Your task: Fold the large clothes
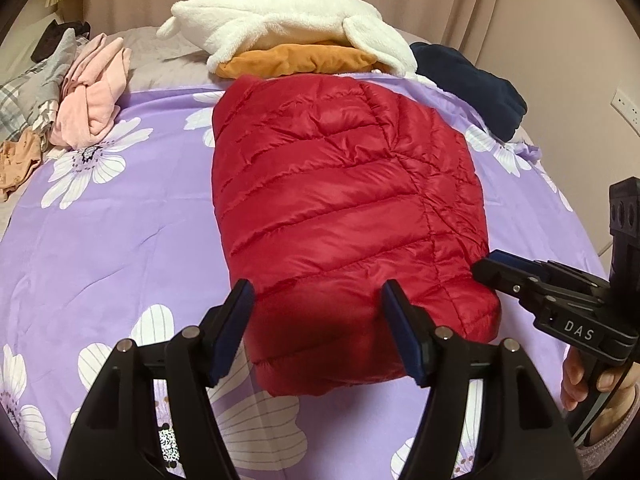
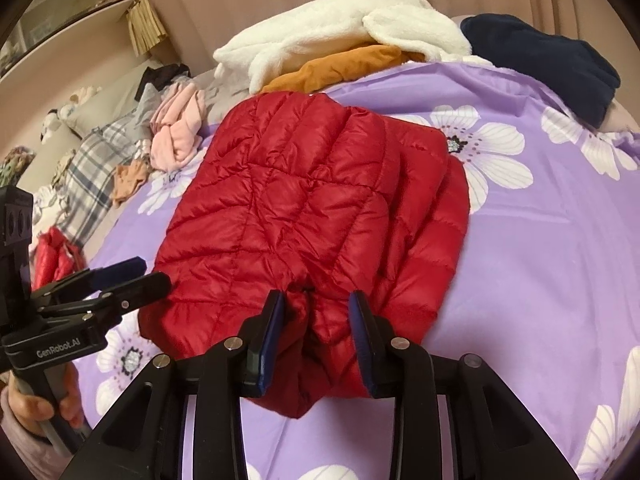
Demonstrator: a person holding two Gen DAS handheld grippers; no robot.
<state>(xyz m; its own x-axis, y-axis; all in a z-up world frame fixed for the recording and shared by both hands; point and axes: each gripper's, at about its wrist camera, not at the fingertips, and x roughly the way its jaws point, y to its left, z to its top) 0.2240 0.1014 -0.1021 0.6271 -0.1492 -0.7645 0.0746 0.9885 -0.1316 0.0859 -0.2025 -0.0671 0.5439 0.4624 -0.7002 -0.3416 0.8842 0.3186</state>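
Jacket: the red puffer jacket [image 1: 340, 200] lies folded into a compact oblong in the middle of the bed, on the purple flowered sheet [image 1: 120, 240], its near end towards the person.
Fold: sides look tucked in, so I'd judge the fold is nearly done.
Left gripper: the left gripper [image 1: 316, 300] is released, its jaws wide apart astride the jacket's near edge, the pads not pressing the fabric.
Right gripper: the right gripper [image 2: 316, 304] has a bunch of the jacket's near end between its jaws; the left pad touches the cloth, but a real pinch I cannot tell.
Why there: both sit at the near hem, likely to let go or tidy it.
Surroundings: a white fleece [image 1: 280, 20], an orange garment [image 1: 296, 62] and a navy one [image 1: 472, 84] wait beyond; pink clothes [image 1: 92, 92] lie at the left.
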